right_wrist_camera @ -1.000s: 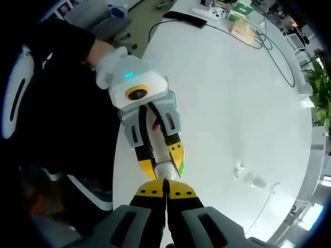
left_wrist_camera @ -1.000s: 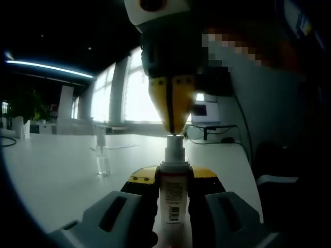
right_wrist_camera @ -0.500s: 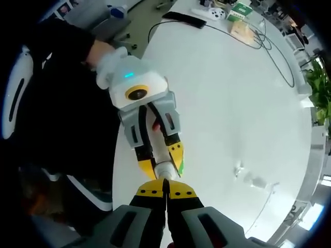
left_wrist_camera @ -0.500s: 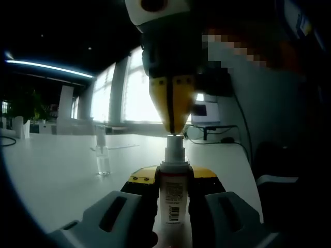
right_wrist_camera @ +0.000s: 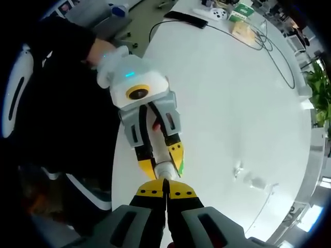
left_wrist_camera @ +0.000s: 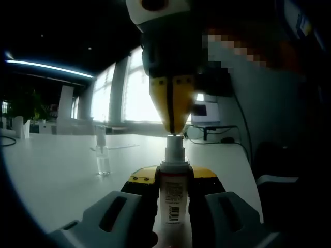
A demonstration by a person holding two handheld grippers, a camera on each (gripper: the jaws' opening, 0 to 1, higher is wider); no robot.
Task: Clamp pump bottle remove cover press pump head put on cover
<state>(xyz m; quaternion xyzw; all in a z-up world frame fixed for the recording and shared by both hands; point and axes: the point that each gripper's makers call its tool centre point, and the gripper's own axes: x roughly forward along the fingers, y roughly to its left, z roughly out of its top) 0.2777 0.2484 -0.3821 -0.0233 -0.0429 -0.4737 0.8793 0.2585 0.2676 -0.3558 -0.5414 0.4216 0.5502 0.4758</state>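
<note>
Left gripper view: left gripper (left_wrist_camera: 175, 194) pinching upright pump bottle (left_wrist_camera: 174, 194) between its jaws; right gripper (left_wrist_camera: 171, 129) descending from above, jaws pressed together, tips on pump head (left_wrist_camera: 175, 147). Clear cover (left_wrist_camera: 103, 157) standing on table (left_wrist_camera: 62, 175), well to the left. Right gripper view: bottle (right_wrist_camera: 164, 166) just ahead of tips.

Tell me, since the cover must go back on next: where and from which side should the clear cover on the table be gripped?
Grip the clear cover across its upper half, coming from above. It stands upright, tall and narrow, alone on the white table, so side squeezes should hold without tipping it.
</note>
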